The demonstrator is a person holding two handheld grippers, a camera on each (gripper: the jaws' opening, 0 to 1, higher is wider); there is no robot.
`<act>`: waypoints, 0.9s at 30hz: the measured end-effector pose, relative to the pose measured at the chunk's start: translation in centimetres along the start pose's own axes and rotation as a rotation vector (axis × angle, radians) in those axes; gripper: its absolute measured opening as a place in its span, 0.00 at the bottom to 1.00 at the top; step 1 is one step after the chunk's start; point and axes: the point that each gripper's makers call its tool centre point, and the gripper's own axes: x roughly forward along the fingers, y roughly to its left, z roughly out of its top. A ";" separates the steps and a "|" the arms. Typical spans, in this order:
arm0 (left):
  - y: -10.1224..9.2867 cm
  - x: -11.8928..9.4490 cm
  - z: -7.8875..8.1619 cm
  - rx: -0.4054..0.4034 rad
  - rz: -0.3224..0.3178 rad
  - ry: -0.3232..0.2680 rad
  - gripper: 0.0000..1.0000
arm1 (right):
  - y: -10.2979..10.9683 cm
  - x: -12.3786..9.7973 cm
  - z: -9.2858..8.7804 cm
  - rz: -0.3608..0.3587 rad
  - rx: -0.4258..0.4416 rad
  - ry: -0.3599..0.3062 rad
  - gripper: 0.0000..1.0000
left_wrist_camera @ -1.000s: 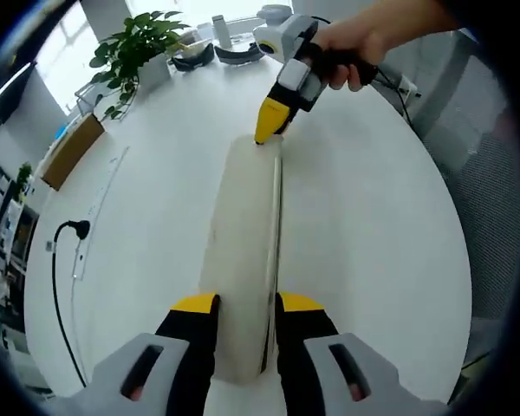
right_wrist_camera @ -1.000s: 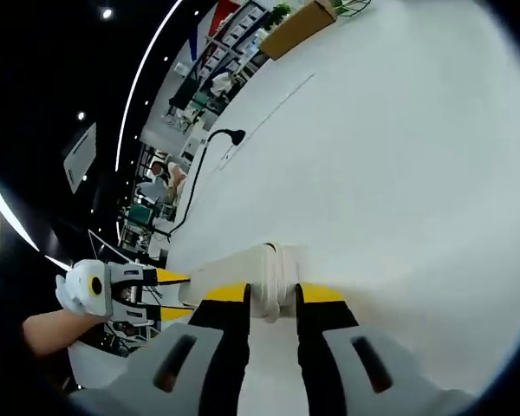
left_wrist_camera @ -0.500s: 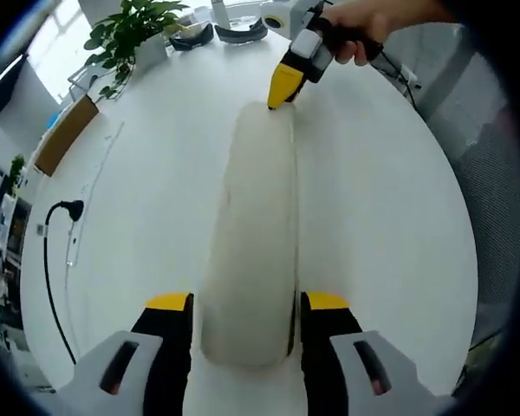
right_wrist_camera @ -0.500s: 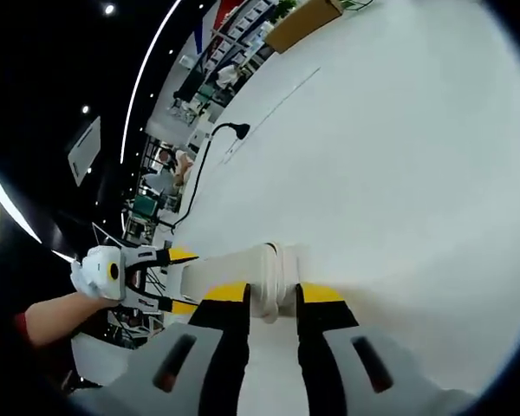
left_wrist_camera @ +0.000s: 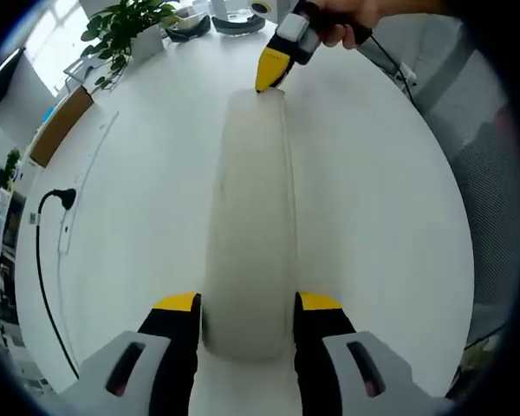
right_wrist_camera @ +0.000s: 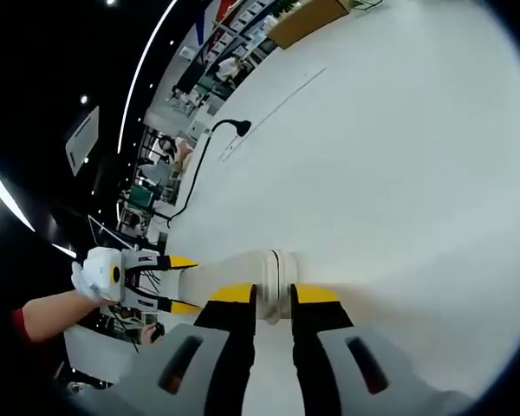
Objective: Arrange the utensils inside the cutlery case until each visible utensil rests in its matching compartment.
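— Where does the cutlery case (left_wrist_camera: 248, 217) lie?

— It lies closed on the white table (left_wrist_camera: 373, 217), a long pale case with rounded ends. In the left gripper view it runs straight away from the camera, from between that gripper's jaws up to the far end, where the other gripper meets it. No utensils can be seen; the lid covers whatever is inside.

— What is the left gripper (left_wrist_camera: 248, 305) doing?

— Its two yellow-tipped jaws stand spread to the case's full width, one on either side of the near end. They sit right against the case's sides, but whether they press it cannot be told. In the right gripper view the same gripper (right_wrist_camera: 175, 282) comes in from the left, held in a person's hand (right_wrist_camera: 56, 310), its jaws bracketing the case (right_wrist_camera: 230, 271) at that end.

— And the right gripper (right_wrist_camera: 270, 296)?

— Its jaws are drawn narrow and pinch the end of the case, just where a seam shows between the two halves. The left gripper view shows it (left_wrist_camera: 269, 71) at the far end, yellow tip down on the case's end, with a hand (left_wrist_camera: 351, 16) around the grip.

— What else is on the table?

— A black cable with a plug (left_wrist_camera: 55, 198) lies well off to the side, and a potted plant (left_wrist_camera: 121, 33) and a cardboard box (left_wrist_camera: 59, 126) stand near the far edge.
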 end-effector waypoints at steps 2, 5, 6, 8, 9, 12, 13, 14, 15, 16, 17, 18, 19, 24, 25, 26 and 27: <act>0.1 -0.1 -0.1 0.003 0.009 0.004 0.52 | -0.1 0.0 0.2 -0.003 -0.011 -0.008 0.12; -0.4 -0.2 0.0 -0.018 -0.007 -0.002 0.56 | -0.1 0.1 0.2 0.002 0.003 -0.013 0.11; -0.4 -0.2 -0.1 -0.023 -0.007 0.005 0.54 | -0.2 0.1 0.4 0.000 0.003 -0.024 0.10; -0.4 -0.2 -0.6 0.036 -0.003 0.045 0.43 | -0.2 0.2 0.7 -0.001 0.008 -0.031 0.10; -0.6 -0.1 -0.2 0.017 0.003 0.018 0.42 | -0.2 0.2 0.8 -0.002 0.013 -0.038 0.09; -0.5 0.2 -0.1 -0.003 0.011 0.028 0.42 | -0.3 0.1 0.7 0.011 0.026 -0.039 0.09; -0.5 0.2 0.1 0.013 0.019 0.024 0.42 | -0.3 0.0 0.5 0.029 0.048 -0.036 0.09; -0.6 0.2 0.0 0.010 0.018 0.027 0.42 | -0.3 0.0 0.6 0.037 0.051 -0.045 0.09; -0.6 0.2 0.0 0.005 0.017 0.024 0.42 | -0.2 0.0 0.5 0.048 0.037 -0.048 0.09; -0.7 0.2 0.1 0.006 0.016 0.020 0.41 | -0.1 0.1 0.4 0.059 0.016 -0.051 0.10; -0.7 0.2 0.1 0.006 0.016 0.020 0.41 | 0.1 0.1 0.4 0.068 0.006 -0.060 0.12; -0.7 0.2 0.1 0.002 0.013 0.020 0.41 | 0.6 0.1 0.5 0.092 -0.037 -0.077 0.14; -0.7 0.2 0.1 -0.002 0.012 0.014 0.41 | 0.6 0.1 0.4 0.085 -0.046 -0.075 0.15; -0.6 0.1 0.4 -0.027 0.005 -0.008 0.41 | 0.5 0.1 -0.2 0.054 -0.113 -0.058 0.12; -0.6 0.2 0.4 -0.010 0.004 -0.008 0.41 | 0.3 0.1 -0.2 0.052 -0.104 -0.058 0.10; -0.6 0.3 0.3 -0.011 0.006 -0.006 0.41 | 0.1 0.2 -0.2 0.055 -0.098 -0.061 0.10; -0.5 0.3 0.2 -0.018 0.008 -0.004 0.41 | 0.3 0.3 -0.2 0.075 -0.003 -0.067 0.11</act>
